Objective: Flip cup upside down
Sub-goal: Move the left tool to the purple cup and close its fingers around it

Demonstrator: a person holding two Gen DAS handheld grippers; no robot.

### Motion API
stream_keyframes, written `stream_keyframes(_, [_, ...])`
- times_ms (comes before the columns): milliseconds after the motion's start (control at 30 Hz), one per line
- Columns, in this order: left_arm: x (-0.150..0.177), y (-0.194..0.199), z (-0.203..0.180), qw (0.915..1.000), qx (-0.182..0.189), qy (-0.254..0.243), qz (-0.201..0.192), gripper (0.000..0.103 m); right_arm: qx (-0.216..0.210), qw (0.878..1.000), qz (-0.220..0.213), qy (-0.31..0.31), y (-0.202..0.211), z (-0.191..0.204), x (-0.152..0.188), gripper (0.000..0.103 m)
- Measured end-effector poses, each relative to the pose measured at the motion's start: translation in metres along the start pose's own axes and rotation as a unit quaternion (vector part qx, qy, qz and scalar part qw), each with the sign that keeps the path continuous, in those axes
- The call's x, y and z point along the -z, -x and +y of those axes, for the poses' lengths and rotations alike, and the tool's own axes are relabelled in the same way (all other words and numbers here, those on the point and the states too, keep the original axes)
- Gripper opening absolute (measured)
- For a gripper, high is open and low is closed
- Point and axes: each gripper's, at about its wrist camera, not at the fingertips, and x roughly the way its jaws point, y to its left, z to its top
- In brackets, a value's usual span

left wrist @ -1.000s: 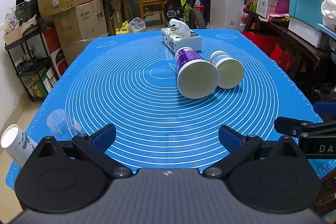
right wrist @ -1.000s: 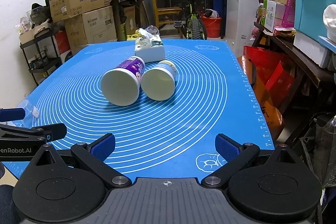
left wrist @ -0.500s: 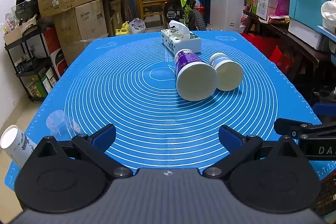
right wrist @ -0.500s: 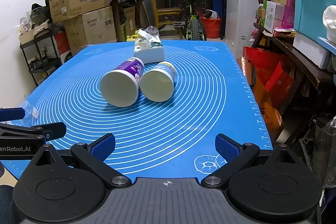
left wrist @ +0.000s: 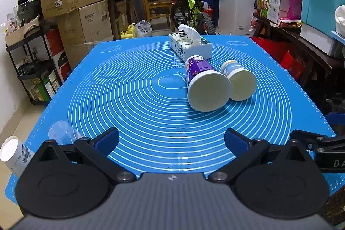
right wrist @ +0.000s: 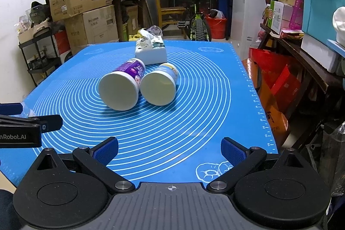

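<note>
Two paper cups lie on their sides, touching, mouths toward me, on the blue mat (left wrist: 151, 118): a purple cup (left wrist: 204, 83) (right wrist: 124, 85) and a smaller blue cup (left wrist: 239, 80) (right wrist: 160, 86). My left gripper (left wrist: 171, 141) is open and empty near the mat's front edge, well short of the cups. My right gripper (right wrist: 170, 149) is open and empty, also near the front edge, with the cups ahead and to its left.
A tissue box (left wrist: 189, 46) (right wrist: 151, 51) lies behind the cups. A clear plastic cup (left wrist: 62, 133) and a white paper cup (left wrist: 15, 154) lie at the mat's front left corner. Boxes, a bicycle and shelves surround the table.
Both grippers have moved slightly forward toward the cups. Jaws stay open. The cups have not moved.
</note>
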Motion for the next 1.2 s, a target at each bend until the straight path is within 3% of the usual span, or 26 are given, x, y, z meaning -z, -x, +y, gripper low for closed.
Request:
stream_keyframes(200, [-0.015,-0.015,0.004,0.9999,0.01,0.008,0.006,0.102,0.002,1.0,-0.002,-0.006,-0.01,-0.008,-0.01,0.101])
stream_keyframes(467, [-0.067,-0.053,-0.006,0.9996,0.026,0.006,0.003,0.102,0.008,1.0,-0.007,-0.016,-0.031,-0.02,-0.023,0.101])
stream_keyframes(633, [-0.093,-0.1,-0.012,0.9988,0.027,0.019,0.036,0.102,0.013,1.0,-0.002,-0.022,-0.042,-0.027,-0.024,0.101])
stream_keyframes(900, [-0.1,-0.151,-0.02,0.9937,0.043,0.055,0.088,0.101,0.022,0.999,0.01,-0.033,-0.055,-0.04,-0.02,0.101])
stream_keyframes(933, [-0.099,-0.156,-0.021,0.9928,0.045,0.056,0.096,0.099,0.023,0.999,0.011,-0.033,-0.056,-0.04,-0.019,0.101])
stream_keyframes(967, [-0.099,-0.16,-0.022,0.9921,0.044,0.055,0.104,0.086,0.024,0.999,0.011,-0.034,-0.057,-0.041,-0.019,0.101])
stream_keyframes(1200, [-0.101,-0.172,-0.022,0.9829,0.098,0.073,0.138,0.07,0.022,0.999,0.016,-0.04,-0.061,-0.044,-0.015,0.101])
